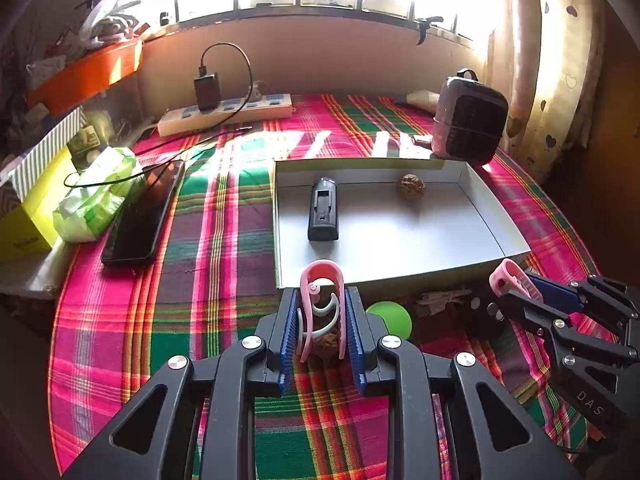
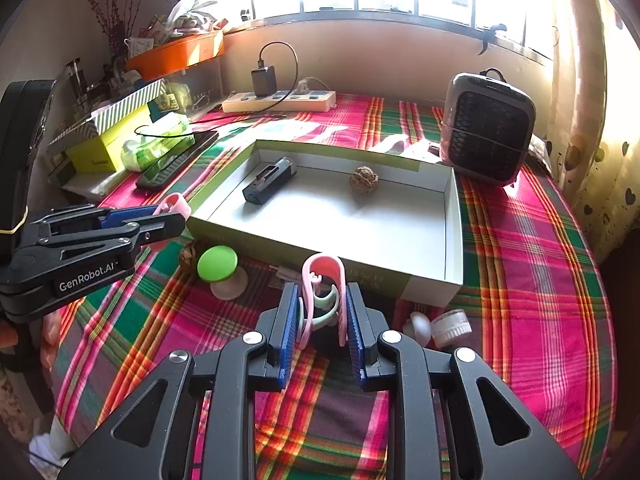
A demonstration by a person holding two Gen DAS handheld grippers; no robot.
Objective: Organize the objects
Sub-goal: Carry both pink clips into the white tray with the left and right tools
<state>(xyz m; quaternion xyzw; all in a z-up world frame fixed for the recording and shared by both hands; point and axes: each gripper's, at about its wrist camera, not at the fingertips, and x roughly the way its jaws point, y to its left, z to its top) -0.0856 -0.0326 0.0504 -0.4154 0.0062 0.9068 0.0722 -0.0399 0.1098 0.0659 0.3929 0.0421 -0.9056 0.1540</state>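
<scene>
Clutter along the left edge of the plaid-covered surface (image 1: 224, 240): yellow box (image 1: 28, 216), green tissue pack (image 1: 96, 196), black phone (image 1: 140, 216) leaning on the pack. White power strip (image 1: 228, 114) at the back with a black charger (image 1: 207, 90) plugged in. Open white box (image 1: 400, 220), right of centre, holds a black rectangular device (image 1: 323, 210) on its left side and a walnut (image 1: 411, 186) toward the back, well apart. Grey-pink mini heater (image 1: 468, 118) behind the box's far right corner.

Left claw (image 1: 322, 312) narrow, blue pads pressed on a pink clip (image 1: 320, 280) standing upright, raised off the surface just in front of the box's near wall. Green round-topped item (image 1: 394, 318) just right of it, on the cloth. Right claw (image 2: 322, 312) also narrow, clamped on a second pink clip (image 2: 322, 276), same upright pose, near the box's front wall. Small white jar (image 2: 452, 326) on the cloth right of that claw.
</scene>
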